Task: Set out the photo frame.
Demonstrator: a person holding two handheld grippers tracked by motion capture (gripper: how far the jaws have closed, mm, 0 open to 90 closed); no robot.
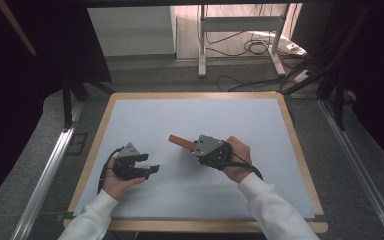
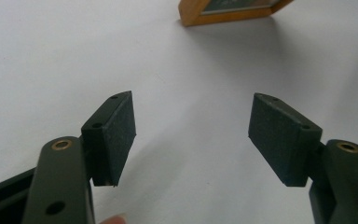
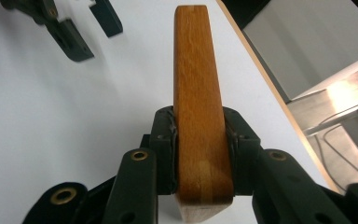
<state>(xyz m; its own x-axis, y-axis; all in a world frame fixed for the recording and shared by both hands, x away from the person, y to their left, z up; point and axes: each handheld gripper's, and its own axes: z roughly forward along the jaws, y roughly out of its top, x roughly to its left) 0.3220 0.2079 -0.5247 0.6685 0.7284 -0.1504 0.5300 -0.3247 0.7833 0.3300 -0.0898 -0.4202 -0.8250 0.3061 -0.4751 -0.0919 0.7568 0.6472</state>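
Observation:
A wooden frame (image 1: 179,141) with a dark panel inside juts out to the left from my right gripper (image 1: 194,146), near the middle of the white tabletop (image 1: 190,120). In the right gripper view the frame's wooden edge (image 3: 196,84) stands on end between the black jaws, and the gripper (image 3: 200,140) is shut on it. My left gripper (image 1: 149,163) rests lower left of the frame, a little apart from it. Its jaws stand wide open with nothing between them, seen in the left gripper view (image 2: 191,135). A corner of the frame (image 2: 228,11) lies ahead of it.
The tabletop has a wooden border (image 1: 300,150). Metal rails (image 1: 45,175) run along both sides. Behind the table, a white stand (image 1: 202,45) and cables (image 1: 250,47) sit on the floor. The left gripper (image 3: 74,28) appears far off in the right gripper view.

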